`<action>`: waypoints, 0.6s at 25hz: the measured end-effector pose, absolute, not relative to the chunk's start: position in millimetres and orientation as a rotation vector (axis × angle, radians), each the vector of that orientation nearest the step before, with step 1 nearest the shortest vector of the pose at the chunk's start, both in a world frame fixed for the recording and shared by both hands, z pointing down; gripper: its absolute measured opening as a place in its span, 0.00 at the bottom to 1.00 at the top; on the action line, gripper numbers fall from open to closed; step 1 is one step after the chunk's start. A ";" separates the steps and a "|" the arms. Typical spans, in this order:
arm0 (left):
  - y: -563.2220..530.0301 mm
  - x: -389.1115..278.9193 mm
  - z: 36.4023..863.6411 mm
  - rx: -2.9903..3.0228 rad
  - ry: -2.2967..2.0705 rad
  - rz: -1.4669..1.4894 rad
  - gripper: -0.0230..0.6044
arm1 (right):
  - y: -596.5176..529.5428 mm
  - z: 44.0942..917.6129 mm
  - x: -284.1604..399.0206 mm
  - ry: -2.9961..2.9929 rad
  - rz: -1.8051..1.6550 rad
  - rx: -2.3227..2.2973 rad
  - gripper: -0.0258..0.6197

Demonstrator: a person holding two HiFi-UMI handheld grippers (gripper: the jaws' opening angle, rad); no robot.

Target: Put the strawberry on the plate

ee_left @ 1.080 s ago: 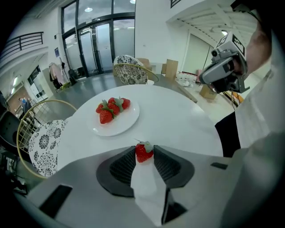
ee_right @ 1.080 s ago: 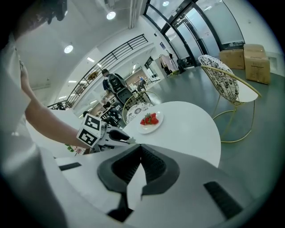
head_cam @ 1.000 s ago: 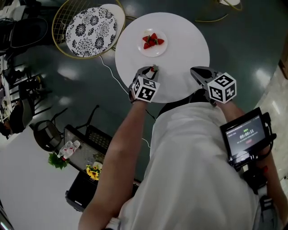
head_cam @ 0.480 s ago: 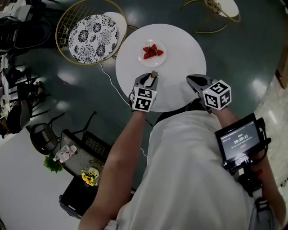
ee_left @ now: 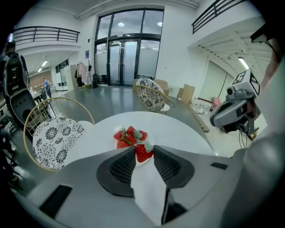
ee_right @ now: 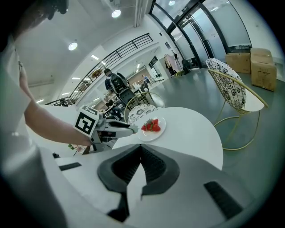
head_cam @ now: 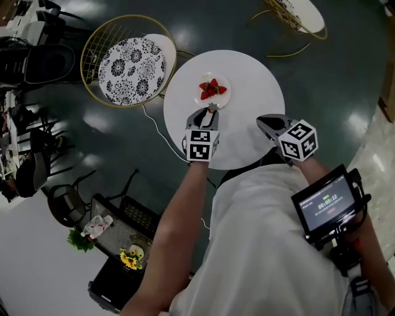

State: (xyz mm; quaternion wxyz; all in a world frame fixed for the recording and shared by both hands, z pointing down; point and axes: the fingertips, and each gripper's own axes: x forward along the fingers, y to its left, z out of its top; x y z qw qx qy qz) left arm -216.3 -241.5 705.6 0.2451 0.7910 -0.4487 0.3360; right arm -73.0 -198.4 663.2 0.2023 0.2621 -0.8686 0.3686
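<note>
On the round white table (head_cam: pixel 253 80) stands a small white plate (head_cam: pixel 224 82) with several strawberries (head_cam: pixel 211 89) on it. My left gripper (head_cam: pixel 211 110) is shut on one more strawberry (head_cam: pixel 213 107) at the plate's near edge. In the left gripper view that red strawberry (ee_left: pixel 143 152) sits pinched between the dark pads (ee_left: pixel 124 165), just in front of the plate's strawberries (ee_left: pixel 127 137). My right gripper (head_cam: pixel 262 121) hovers over the table's near right part, shut and holding nothing (ee_right: pixel 141 149). From the right gripper view, the plate (ee_right: pixel 151 134) lies ahead to the left.
A gold wire chair with a black-and-white patterned cushion (head_cam: pixel 129 58) stands left of the table. A second wire chair (head_cam: pixel 296 15) stands at the back right. A cable (head_cam: pixel 154 120) runs on the dark floor. Low shelves with flowers (head_cam: pixel 126 256) are at the lower left.
My left gripper has carried the strawberry forward across the table up to the plate's near edge. The right gripper has barely shifted.
</note>
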 end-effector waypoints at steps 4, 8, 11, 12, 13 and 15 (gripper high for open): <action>-248.7 -216.3 712.1 2.137 -1.216 0.917 0.25 | -197.7 663.3 -74.5 -2.420 1.038 0.735 0.05; -254.7 -218.5 727.1 2.087 -1.214 0.929 0.25 | -194.3 667.3 -69.7 -2.400 1.056 0.751 0.05; -257.7 -219.1 737.1 2.067 -1.203 0.964 0.25 | -191.7 670.7 -65.0 -2.383 1.071 0.772 0.05; -259.3 -219.3 739.5 2.061 -1.201 0.973 0.25 | -191.9 671.6 -64.0 -2.381 1.074 0.778 0.05; -260.9 -219.4 741.4 2.057 -1.199 0.978 0.25 | -192.2 672.1 -63.4 -2.379 1.078 0.784 0.05; -262.9 -216.9 743.8 2.054 -1.190 0.982 0.25 | -191.4 673.0 -61.4 -2.374 1.091 0.797 0.05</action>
